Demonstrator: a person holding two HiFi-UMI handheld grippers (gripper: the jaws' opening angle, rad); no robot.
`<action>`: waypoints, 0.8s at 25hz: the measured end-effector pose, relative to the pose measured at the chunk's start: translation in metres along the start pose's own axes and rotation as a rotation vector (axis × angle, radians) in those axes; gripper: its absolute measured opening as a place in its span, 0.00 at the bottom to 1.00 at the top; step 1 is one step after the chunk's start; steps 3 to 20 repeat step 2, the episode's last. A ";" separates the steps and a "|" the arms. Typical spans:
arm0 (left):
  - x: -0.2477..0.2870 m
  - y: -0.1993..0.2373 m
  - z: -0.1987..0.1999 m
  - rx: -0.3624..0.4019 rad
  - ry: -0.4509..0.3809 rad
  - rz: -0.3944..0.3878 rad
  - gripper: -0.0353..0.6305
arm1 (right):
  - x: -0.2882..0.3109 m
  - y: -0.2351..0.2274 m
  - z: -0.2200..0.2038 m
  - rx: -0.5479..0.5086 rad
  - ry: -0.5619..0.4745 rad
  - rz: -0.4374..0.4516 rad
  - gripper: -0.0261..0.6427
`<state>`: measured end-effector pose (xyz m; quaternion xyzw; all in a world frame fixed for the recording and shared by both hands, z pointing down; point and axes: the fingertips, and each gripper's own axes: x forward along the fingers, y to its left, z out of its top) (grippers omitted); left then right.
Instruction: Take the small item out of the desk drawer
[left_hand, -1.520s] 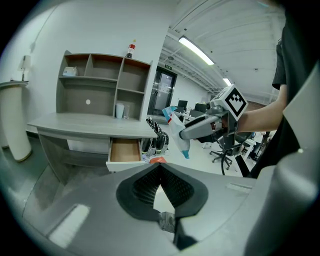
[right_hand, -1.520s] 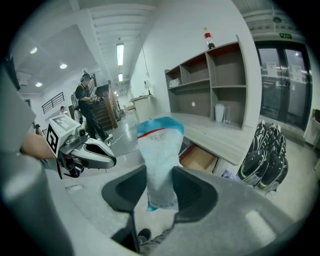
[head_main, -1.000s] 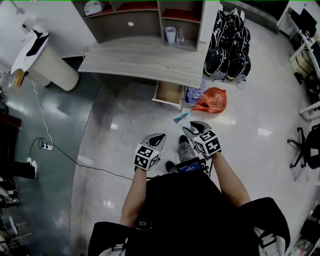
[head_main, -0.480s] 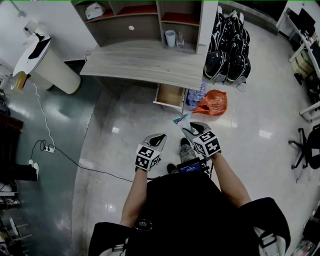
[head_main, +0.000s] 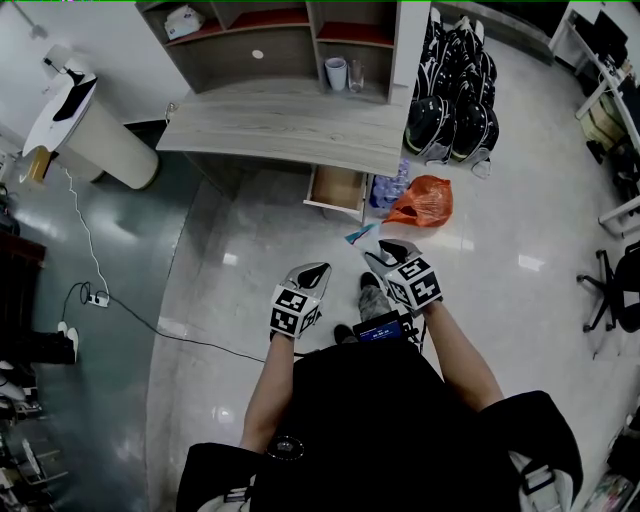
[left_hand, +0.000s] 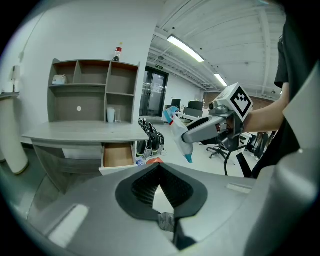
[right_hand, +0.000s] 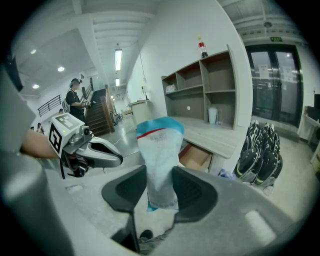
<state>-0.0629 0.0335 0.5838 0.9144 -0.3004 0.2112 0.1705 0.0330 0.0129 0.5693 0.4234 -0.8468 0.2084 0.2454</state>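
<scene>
My right gripper (head_main: 382, 253) is shut on a small white packet (right_hand: 159, 160) with a blue top and a red stripe. It holds the packet upright, in the air above the floor. The packet (head_main: 362, 234) hangs in front of the open desk drawer (head_main: 337, 186), whose wooden inside (left_hand: 118, 155) looks bare. My left gripper (head_main: 316, 270) is beside the right one, a little lower. Its pads (left_hand: 175, 187) meet with nothing between them. In the left gripper view the right gripper (left_hand: 192, 134) and packet (left_hand: 179, 135) sit at centre right.
A grey desk (head_main: 290, 120) with shelves stands ahead. To the right of the drawer are an orange bag (head_main: 423, 200), water bottles (head_main: 388, 188) and a pile of black helmets (head_main: 455, 100). At left are a white bin (head_main: 85, 125) and a floor cable (head_main: 100, 295). A person (right_hand: 77, 102) stands far off.
</scene>
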 end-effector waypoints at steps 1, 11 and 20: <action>0.000 0.000 0.000 0.000 -0.001 0.000 0.04 | 0.000 0.000 0.000 -0.001 0.000 0.001 0.29; 0.001 0.001 0.001 0.000 -0.001 0.000 0.04 | 0.001 0.000 0.001 -0.002 0.000 0.001 0.29; 0.001 0.001 0.001 0.000 -0.001 0.000 0.04 | 0.001 0.000 0.001 -0.002 0.000 0.001 0.29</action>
